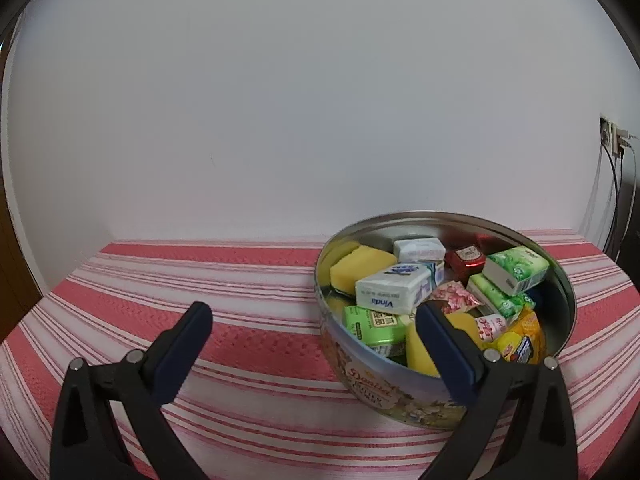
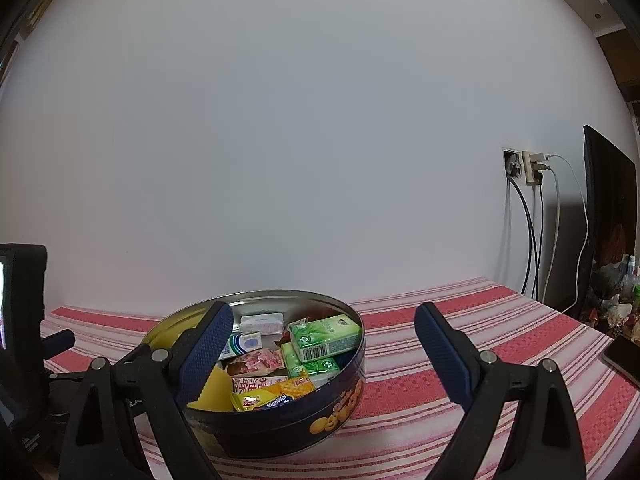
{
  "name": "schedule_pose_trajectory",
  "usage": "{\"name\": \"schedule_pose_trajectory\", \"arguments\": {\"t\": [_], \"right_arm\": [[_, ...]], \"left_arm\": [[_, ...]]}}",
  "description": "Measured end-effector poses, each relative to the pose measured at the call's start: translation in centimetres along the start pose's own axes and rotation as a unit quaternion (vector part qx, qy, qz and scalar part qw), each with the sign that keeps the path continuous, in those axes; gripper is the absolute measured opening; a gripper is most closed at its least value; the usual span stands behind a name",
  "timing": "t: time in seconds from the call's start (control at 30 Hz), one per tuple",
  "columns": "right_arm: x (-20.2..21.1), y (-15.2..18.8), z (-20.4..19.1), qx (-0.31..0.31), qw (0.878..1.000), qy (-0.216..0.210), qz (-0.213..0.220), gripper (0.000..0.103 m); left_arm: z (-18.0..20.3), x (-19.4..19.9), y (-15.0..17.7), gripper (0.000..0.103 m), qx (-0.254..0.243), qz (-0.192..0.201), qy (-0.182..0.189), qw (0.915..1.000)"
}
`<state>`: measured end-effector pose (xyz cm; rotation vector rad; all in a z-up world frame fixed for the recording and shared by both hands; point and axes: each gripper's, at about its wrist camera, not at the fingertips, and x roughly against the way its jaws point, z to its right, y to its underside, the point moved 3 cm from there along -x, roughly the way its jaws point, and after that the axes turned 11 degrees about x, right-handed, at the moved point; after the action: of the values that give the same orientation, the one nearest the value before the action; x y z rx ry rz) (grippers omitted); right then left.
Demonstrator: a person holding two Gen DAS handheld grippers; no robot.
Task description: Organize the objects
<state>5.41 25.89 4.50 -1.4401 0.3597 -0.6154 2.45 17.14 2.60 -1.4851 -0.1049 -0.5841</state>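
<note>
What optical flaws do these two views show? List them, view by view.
Left wrist view: heavy fisheye bowing of the striped tablecloth, dark vignette corners, glare on the tin inner wall, soft even light on the left tool. Right wrist view: same barrel distortion, curved wall edges, near right tool slightly soft.

My tin point(image 1: 404, 384) sits on the tablecloth point(image 1: 248, 280) near the far wall point(image 1: 280, 100), right of my left gripper point(image 1: 314, 320). Tissue packs point(image 1: 394, 290) and sponges point(image 1: 360, 266) lie piled in it; a phone point(image 2: 624, 358) lies far right.
</note>
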Motion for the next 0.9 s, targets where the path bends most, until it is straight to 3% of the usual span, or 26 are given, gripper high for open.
{"name": "schedule_pose_trajectory", "arguments": {"t": [0.2, 0.9], "right_arm": [[-0.21, -0.10, 0.21, -0.009, 1.000, -0.001, 0.000, 0.094], [-0.54, 0.25, 0.90, -0.001, 1.000, -0.006, 0.006, 0.094]], "left_arm": [[0.40, -0.06, 0.15, 0.103, -0.017, -0.001, -0.006, 0.9998], [0.59, -0.31, 0.08, 0.103, -0.009, -0.004, -0.009, 0.9999]]}}
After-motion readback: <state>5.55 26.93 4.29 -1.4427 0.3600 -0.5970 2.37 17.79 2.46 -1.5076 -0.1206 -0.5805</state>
